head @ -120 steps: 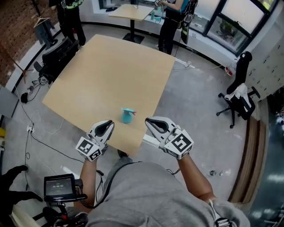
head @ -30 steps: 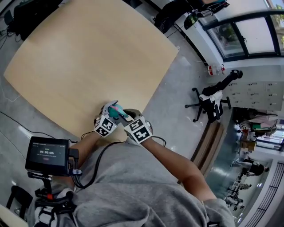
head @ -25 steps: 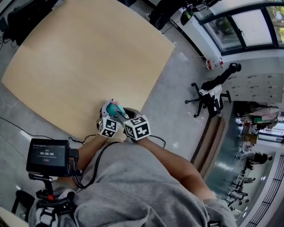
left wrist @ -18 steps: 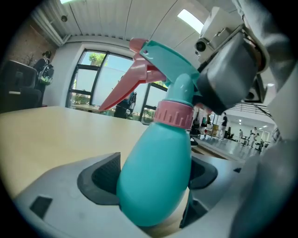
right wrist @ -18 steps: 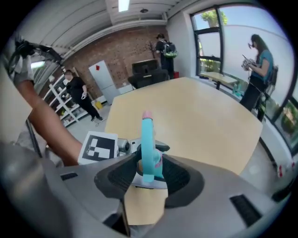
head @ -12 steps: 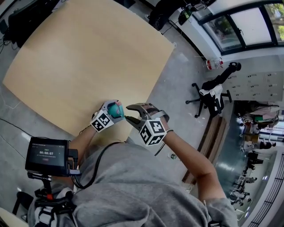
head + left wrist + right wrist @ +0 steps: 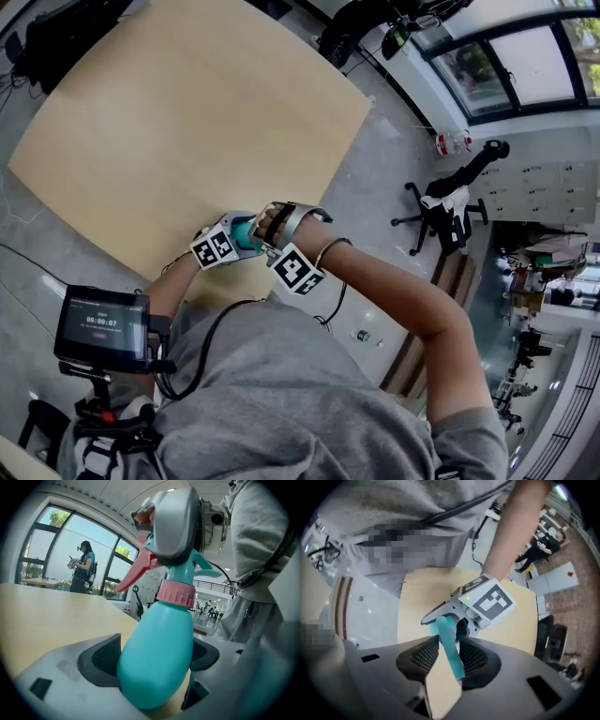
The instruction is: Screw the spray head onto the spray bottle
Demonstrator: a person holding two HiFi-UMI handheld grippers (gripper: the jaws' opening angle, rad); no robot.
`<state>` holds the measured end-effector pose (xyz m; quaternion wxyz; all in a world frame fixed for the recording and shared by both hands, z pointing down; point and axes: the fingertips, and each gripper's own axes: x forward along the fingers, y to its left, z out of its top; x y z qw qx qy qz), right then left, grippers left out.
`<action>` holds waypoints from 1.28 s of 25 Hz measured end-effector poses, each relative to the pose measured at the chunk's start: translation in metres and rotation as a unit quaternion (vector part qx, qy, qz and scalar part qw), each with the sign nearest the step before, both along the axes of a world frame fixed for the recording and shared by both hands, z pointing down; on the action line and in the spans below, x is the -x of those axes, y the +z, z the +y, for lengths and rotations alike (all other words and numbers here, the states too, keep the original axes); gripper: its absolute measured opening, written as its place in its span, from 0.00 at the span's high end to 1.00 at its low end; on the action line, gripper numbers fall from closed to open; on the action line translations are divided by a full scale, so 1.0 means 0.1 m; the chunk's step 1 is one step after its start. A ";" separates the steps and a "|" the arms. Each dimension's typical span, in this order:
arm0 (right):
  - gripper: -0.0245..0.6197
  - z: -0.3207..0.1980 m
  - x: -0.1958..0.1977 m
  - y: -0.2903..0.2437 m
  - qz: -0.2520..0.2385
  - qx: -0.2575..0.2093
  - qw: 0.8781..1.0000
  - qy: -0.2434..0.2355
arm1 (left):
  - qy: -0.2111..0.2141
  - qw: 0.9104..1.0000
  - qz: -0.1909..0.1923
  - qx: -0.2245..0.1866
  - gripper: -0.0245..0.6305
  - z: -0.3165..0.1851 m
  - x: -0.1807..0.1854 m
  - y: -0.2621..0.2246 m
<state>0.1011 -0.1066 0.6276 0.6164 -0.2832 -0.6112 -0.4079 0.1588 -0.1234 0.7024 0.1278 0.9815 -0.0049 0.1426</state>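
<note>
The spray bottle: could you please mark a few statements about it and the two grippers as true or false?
1. The left gripper holds the spray bottle by its teal body. True.
2. The collar at the bottle's neck is pink. True.
3. The right gripper is empty. False: its fingers, which have just been closing, have the spray head between them.
4. The spray head lies by itself on the table. False: it sits on top of the bottle.
5. The trigger is yellow. False: it is pink.
</note>
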 end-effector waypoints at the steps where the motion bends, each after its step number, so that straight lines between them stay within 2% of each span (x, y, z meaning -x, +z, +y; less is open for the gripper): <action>1: 0.75 -0.02 0.01 0.01 -0.005 0.012 0.999 0.048 | -0.008 1.000 0.002 0.000 0.39 -0.01 -0.01 -0.01; 2: 0.76 -0.04 0.02 0.01 -0.013 0.024 0.993 0.113 | -0.019 1.000 0.004 0.000 0.39 -0.03 -0.02 -0.02; 3: 0.78 -0.06 0.02 -0.01 -0.024 0.036 0.981 0.191 | -0.034 0.999 0.006 -0.002 0.39 -0.05 -0.03 -0.03; 4: 0.79 -0.09 0.01 -0.02 -0.039 0.052 0.958 0.279 | -0.050 0.999 0.008 -0.003 0.39 -0.07 -0.03 -0.05; 5: 0.81 -0.11 -0.02 -0.01 -0.058 0.075 0.921 0.379 | -0.068 0.998 0.009 -0.005 0.39 -0.09 -0.04 -0.06; 6: 0.81 -0.13 -0.05 0.00 -0.082 0.105 0.861 0.490 | -0.090 0.996 0.010 -0.005 0.39 -0.11 -0.04 -0.06; 7: 0.81 -0.15 -0.08 0.00 -0.106 0.138 0.782 0.599 | -0.117 0.993 0.010 -0.005 0.39 -0.12 -0.03 -0.04; 8: 0.81 -0.19 -0.09 -0.01 -0.129 0.162 0.699 0.684 | -0.148 0.989 0.007 -0.004 0.39 -0.14 -0.02 -0.03; 9: 0.81 -0.22 -0.09 -0.04 -0.152 0.170 0.636 0.738 | -0.183 0.983 0.004 -0.004 0.39 -0.18 -0.01 -0.02; 10: 0.81 -0.24 -0.07 -0.07 -0.176 0.163 0.597 0.766 | -0.221 0.975 -0.001 -0.004 0.39 -0.22 0.02 -0.02; 12: 0.81 -0.28 -0.02 -0.10 -0.229 0.141 0.544 0.795 | -0.290 0.957 -0.018 -0.001 0.39 -0.29 0.11 -0.02; 14: 0.81 -0.30 0.00 -0.12 -0.270 0.131 0.498 0.814 | -0.326 0.945 -0.033 0.001 0.39 -0.32 0.17 0.00; 15: 0.81 -0.30 0.00 -0.13 -0.281 0.132 0.483 0.819 | -0.329 0.944 -0.036 0.001 0.39 -0.32 0.18 0.00; 16: 0.81 -0.29 0.00 -0.13 -0.286 0.137 0.477 0.820 | -0.327 0.944 -0.036 0.000 0.39 -0.32 0.18 0.00; 17: 0.81 -0.28 0.02 -0.13 -0.285 0.145 0.483 0.815 | -0.321 0.946 -0.034 0.000 0.39 -0.32 0.19 0.00; 18: 0.81 -0.25 0.04 -0.13 -0.279 0.155 0.500 0.805 | -0.313 0.949 -0.031 0.001 0.39 -0.31 0.18 0.01; 19: 0.80 -0.22 0.07 -0.15 -0.268 0.166 0.526 0.790 | -0.301 0.953 -0.027 0.001 0.39 -0.29 0.17 0.02; 21: 0.74 -0.17 0.09 -0.24 -0.248 0.185 0.585 0.750 | -0.264 0.964 -0.018 -0.001 0.39 -0.26 0.11 0.01; 22: 0.74 -0.17 0.09 -0.34 -0.246 0.190 0.620 0.720 | -0.239 0.971 -0.013 -0.002 0.39 -0.25 0.08 0.01; 23: 0.74 -0.18 0.10 -0.46 -0.247 0.192 0.661 0.682 | -0.209 0.978 -0.009 -0.005 0.39 -0.23 0.05 0.00; 26: 0.74 -0.17 0.10 -0.78 -0.230 0.187 0.791 0.535 | -0.102 0.995 -0.002 -0.010 0.38 -0.11 0.03 -0.02; 28: 0.74 -0.18 0.05 -0.87 -0.184 0.147 0.882 0.408 | -0.034 0.999 -0.005 -0.008 0.38 -0.02 0.05 0.00; 29: 0.74 -0.18 0.00 -0.86 -0.150 0.116 0.923 0.334 | -0.008 1.000 -0.009 -0.006 0.38 0.02 0.07 0.01; 30: 0.74 -0.18 -0.04 -0.81 -0.114 0.085 0.955 0.261 | 0.013 1.000 -0.012 -0.005 0.38 0.04 0.08 0.02; 31: 0.74 -0.16 -0.06 -0.74 -0.082 0.063 0.976 0.194 | 0.028 1.000 -0.014 -0.004 0.38 0.06 0.09 0.03; 32: 0.74 -0.13 -0.06 -0.66 -0.060 0.052 0.987 0.142 | 0.038 0.999 -0.016 -0.003 0.38 0.07 0.10 0.04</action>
